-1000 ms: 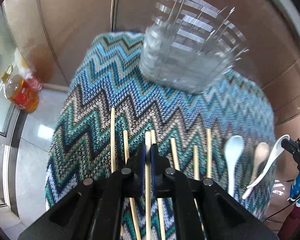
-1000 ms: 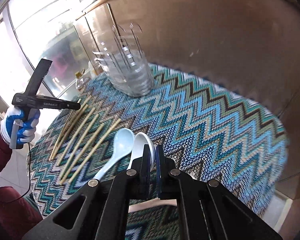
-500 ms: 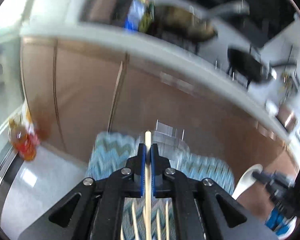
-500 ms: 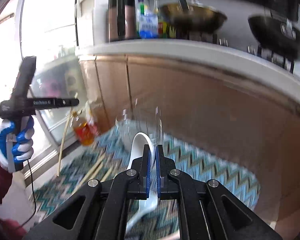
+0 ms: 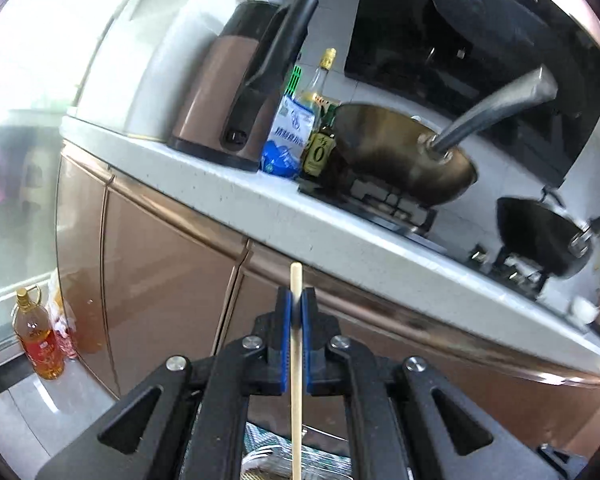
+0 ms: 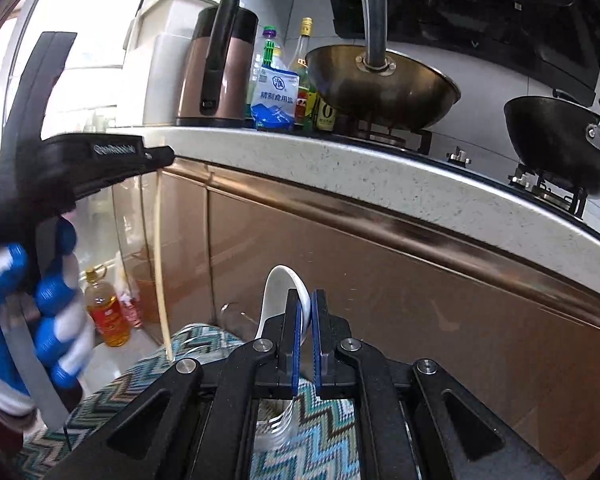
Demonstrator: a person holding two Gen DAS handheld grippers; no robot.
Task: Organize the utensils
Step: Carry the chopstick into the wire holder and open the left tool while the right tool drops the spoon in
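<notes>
Left wrist: left tool clamped on chopstick; right tool clamped on spoon (both lifted). Next: lowering into holder, lower centre.

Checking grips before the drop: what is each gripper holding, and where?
Left gripper pinches a chopstick near its top end. Right gripper clamps a white spoon where bowl meets handle.

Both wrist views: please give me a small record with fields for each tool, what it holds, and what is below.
left tool: shut on chopstick, hanging upright
right tool: shut on spoon, white, bowl end up
below: clear holder on zigzag cloth
background: counter with two woks
</notes>
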